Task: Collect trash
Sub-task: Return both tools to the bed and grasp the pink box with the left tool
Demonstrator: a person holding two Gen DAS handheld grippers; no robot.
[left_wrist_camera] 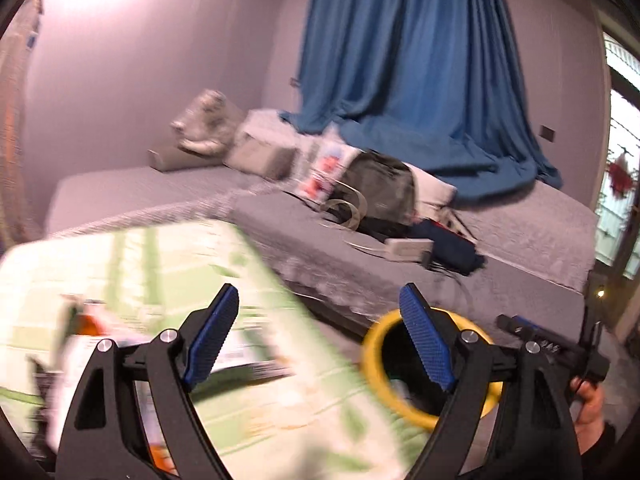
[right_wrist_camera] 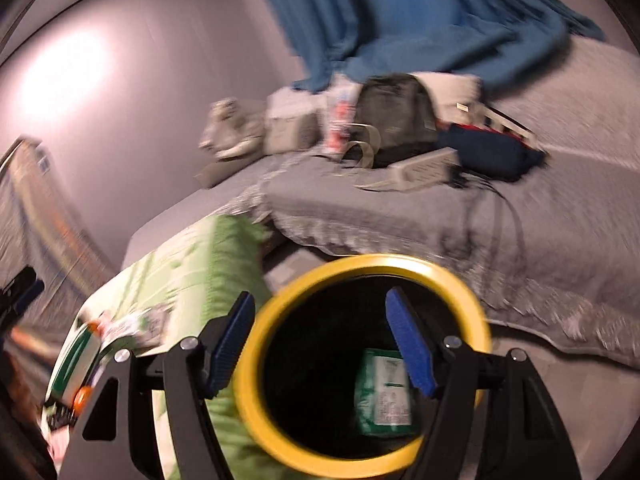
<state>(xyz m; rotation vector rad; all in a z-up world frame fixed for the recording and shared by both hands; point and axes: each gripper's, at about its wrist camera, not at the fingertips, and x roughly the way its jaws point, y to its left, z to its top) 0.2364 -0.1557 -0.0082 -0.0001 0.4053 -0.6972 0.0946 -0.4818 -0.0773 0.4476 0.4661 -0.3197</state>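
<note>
1. The trash bin [right_wrist_camera: 360,364], a dark container with a yellow rim, stands on the floor in the gap between the grey bed [right_wrist_camera: 520,240] and a surface covered by a green patterned cloth [right_wrist_camera: 208,272]. It sits low and open-mouthed, within reach of both hands, which suits dropping things in from above.
2. Inside it a green-and-white packet [right_wrist_camera: 384,396] already lies against the dark bottom, so I judge at least one piece of trash collected.
3. The right gripper [right_wrist_camera: 322,346] hangs straight over the bin's mouth with its blue fingers [right_wrist_camera: 412,348] spread apart and nothing between them. That looks like the pose of a hand that drops something into the bin.
4. The left gripper [left_wrist_camera: 320,336] is over the edge of the green cloth, beside the bin, with its fingers [left_wrist_camera: 210,338] also apart and empty.
5. More litter seems to wait on the green cloth: a heap of white and orange wrappers [left_wrist_camera: 88,332], too blurred to name, lies at its near left side.
6. Further out, the bed carries a grey backpack [left_wrist_camera: 380,184], a white box [left_wrist_camera: 408,248] and a dark pouch [left_wrist_camera: 452,248], with a blue curtain [left_wrist_camera: 412,60] draped down onto it. These look like belongings, not trash.
</note>
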